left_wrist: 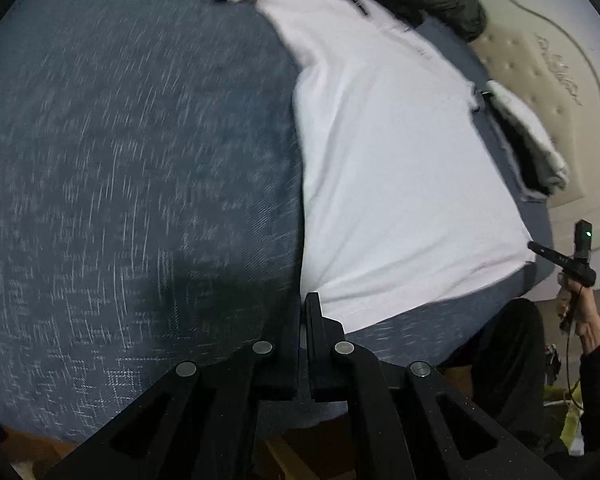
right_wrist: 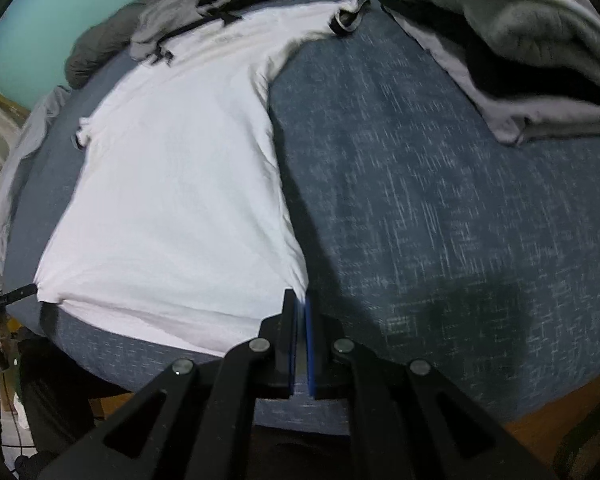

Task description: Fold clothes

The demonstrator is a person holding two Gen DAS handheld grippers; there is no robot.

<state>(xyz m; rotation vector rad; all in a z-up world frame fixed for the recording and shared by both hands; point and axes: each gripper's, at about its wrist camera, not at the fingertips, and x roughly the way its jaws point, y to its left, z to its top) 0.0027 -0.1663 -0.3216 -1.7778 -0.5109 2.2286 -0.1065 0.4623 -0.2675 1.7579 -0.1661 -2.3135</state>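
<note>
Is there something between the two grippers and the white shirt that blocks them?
Nothing visible does. The left gripper is shut on one bottom corner of the white shirt, and the right gripper is shut on the other corner. The shirt lies flat on the blue bedcover.

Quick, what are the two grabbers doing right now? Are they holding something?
Left gripper: shut on one bottom corner of the white shirt.
Right gripper: shut on the shirt's other bottom corner.

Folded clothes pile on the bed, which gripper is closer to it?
Right. The right gripper holds the hem corner of the white shirt nearer the pile; the left gripper holds the opposite corner.
</note>
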